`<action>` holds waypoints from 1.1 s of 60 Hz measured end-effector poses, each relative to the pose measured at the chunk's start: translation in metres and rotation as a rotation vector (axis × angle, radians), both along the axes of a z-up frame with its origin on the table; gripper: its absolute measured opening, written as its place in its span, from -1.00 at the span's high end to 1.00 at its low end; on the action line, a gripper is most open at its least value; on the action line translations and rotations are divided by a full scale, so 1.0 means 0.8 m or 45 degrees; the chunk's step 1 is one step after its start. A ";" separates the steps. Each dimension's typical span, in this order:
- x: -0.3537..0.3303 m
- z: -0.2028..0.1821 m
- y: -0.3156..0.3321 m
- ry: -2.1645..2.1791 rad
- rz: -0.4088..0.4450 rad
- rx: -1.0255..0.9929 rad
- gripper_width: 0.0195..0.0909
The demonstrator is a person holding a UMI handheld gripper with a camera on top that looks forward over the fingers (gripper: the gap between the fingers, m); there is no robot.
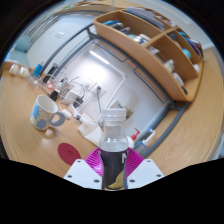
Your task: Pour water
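A clear plastic bottle with dark liquid in its lower part and no cap on its neck stands upright between my fingers. My gripper is shut on the bottle, with both magenta pads pressed against its sides. A white mug with a printed pattern and a handle stands on the wooden table, beyond the fingers and to their left. The bottle's base is hidden low between the fingers.
A pink round coaster lies on the table just left of the fingers. Metal chair frames stand behind the mug. Wooden shelves with small items run along the wall beyond, above a pale floor.
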State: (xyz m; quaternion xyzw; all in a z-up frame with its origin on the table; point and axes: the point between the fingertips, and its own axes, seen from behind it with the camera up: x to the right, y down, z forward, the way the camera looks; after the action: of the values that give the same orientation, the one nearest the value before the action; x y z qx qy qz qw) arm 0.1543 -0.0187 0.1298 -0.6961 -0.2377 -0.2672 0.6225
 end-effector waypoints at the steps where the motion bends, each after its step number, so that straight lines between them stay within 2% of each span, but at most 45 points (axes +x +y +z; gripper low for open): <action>1: -0.009 0.002 0.005 -0.056 0.012 -0.004 0.86; 21: -0.140 0.013 0.071 -1.176 0.219 -0.016 0.86; 36: -0.177 0.025 0.089 -1.756 0.250 0.049 0.86; 53: -0.187 0.021 0.094 -1.801 0.267 0.046 0.82; 59: -0.188 0.021 0.090 -1.640 0.275 0.045 0.82; 66: -0.173 0.025 0.085 -1.168 0.287 -0.014 0.81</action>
State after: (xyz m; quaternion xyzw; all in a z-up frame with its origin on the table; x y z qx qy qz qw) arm 0.0163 0.0496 0.1497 -0.4793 -0.5637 -0.4765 0.4749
